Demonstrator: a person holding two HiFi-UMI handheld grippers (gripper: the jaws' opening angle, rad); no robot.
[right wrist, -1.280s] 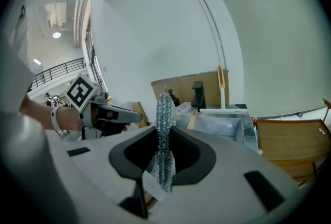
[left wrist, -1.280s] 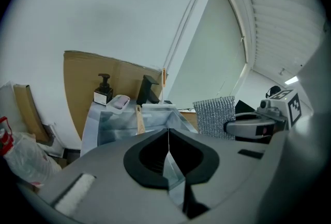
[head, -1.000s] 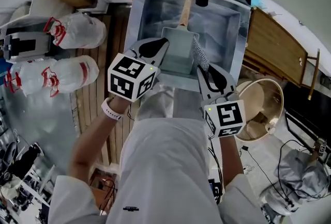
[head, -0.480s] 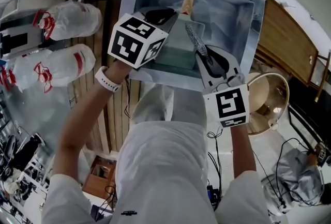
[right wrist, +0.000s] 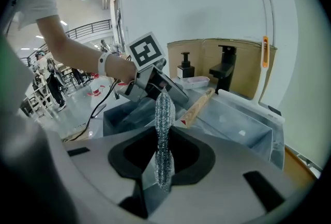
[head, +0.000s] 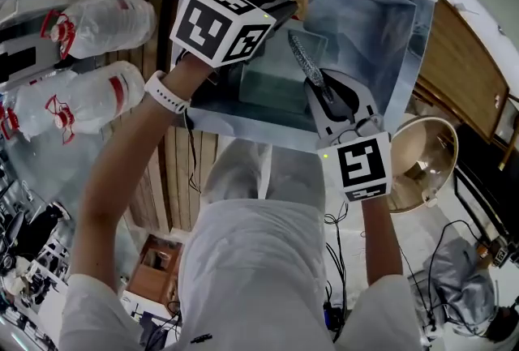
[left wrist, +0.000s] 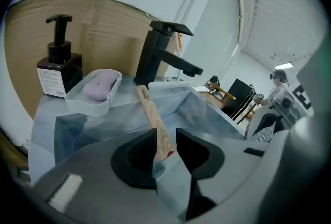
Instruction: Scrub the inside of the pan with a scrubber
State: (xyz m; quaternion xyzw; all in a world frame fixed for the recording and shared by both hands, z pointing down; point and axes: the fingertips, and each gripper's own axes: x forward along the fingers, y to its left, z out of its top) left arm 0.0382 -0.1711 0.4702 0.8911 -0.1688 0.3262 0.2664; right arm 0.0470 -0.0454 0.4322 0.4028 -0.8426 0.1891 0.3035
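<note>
Sink [head: 391, 33]: left gripper [left wrist: 165, 139] clamps pan handle [left wrist: 153, 116], right gripper [right wrist: 164, 141] pinches scrubber [right wrist: 164, 106]; faucet [left wrist: 155, 52], soap dish [left wrist: 77, 101] behind

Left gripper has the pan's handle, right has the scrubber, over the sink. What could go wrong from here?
1. The left gripper holds the pan only by its wooden handle; scrubbing pressure may twist it in the jaws.
2. The right gripper pinches the thin scrubber edge-on, so it may fold or slip out.
3. The faucet stands close behind the handle and might get knocked.
</note>
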